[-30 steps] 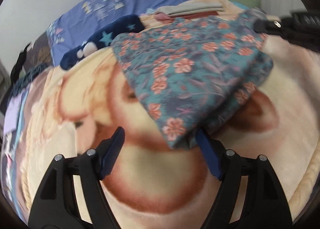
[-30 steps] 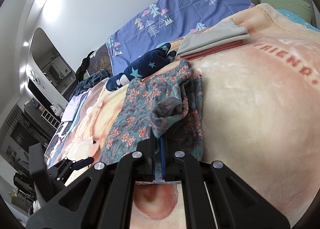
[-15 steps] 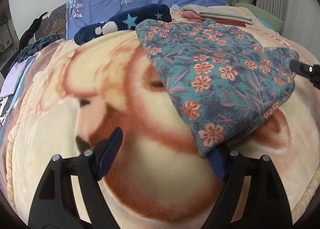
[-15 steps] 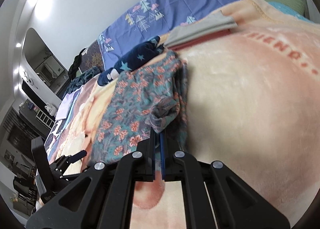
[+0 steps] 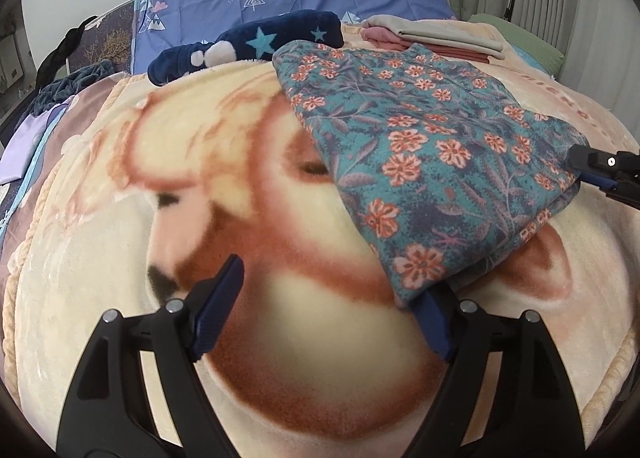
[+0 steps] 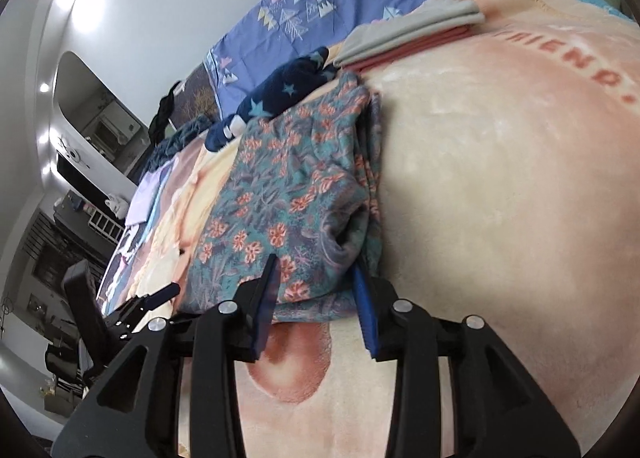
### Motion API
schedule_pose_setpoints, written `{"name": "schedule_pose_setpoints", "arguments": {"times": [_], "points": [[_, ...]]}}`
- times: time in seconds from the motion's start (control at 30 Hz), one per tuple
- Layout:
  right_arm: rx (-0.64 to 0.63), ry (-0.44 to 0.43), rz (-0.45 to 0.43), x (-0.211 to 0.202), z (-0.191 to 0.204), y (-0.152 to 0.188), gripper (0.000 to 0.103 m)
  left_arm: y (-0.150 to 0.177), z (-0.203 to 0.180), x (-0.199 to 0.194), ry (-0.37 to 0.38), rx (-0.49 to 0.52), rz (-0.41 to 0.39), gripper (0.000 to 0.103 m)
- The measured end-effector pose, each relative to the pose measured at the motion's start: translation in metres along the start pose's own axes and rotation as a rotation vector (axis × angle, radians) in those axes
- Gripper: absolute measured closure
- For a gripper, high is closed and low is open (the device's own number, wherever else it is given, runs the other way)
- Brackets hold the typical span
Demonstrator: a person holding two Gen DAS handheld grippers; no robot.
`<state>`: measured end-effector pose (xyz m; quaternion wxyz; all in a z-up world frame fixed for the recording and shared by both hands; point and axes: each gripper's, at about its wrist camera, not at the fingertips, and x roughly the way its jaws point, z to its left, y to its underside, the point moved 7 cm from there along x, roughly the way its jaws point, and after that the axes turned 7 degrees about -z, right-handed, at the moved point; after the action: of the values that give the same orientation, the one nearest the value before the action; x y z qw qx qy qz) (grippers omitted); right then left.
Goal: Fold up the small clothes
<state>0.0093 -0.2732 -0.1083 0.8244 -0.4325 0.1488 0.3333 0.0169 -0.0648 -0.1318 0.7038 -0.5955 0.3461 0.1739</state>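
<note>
Our right gripper (image 6: 316, 286) has just been opening, and its jaws now stand apart with the near edge of the flowered garment (image 6: 288, 194) between them, the pads no longer pressing on the cloth as far as we can tell. Our left gripper (image 5: 332, 310) is wide open and holds nothing, one finger (image 5: 218, 302) over bare blanket (image 5: 280, 358) and the other tucked at the garment's near corner. The garment lies folded on the bear-print blanket on the bed, left of the printed lettering and just near of a dark star-patterned piece (image 5: 256, 44) and a small stack of folded clothes (image 5: 436, 38). We judge the step in hand is letting go after a fold, so we should draw both grippers straight back and low, without snagging the top layer, then check that the edges sit square before the next fold or the move to the stack.
</note>
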Motion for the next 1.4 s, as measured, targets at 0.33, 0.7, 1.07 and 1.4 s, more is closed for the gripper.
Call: {"name": "schedule_pose_setpoints", "arguments": {"times": [0.33,0.7,1.07,1.4], "points": [[0.011,0.076,0.035,-0.005,-0.019,0.011,0.101,0.002,0.005,-0.003,0.033,-0.034,-0.006,0.02],[-0.06,0.068,-0.041,-0.025,-0.007,-0.004,0.086,-0.002,0.002,-0.012,0.019,-0.015,-0.039,0.016],[-0.076,0.121,0.085,0.005,-0.023,0.015,0.095,0.009,0.002,0.003,0.148,-0.048,0.04,0.064],[-0.158,0.135,0.054,-0.013,-0.021,-0.021,0.07,-0.03,-0.008,-0.052,0.237,0.012,-0.121,0.05]]}}
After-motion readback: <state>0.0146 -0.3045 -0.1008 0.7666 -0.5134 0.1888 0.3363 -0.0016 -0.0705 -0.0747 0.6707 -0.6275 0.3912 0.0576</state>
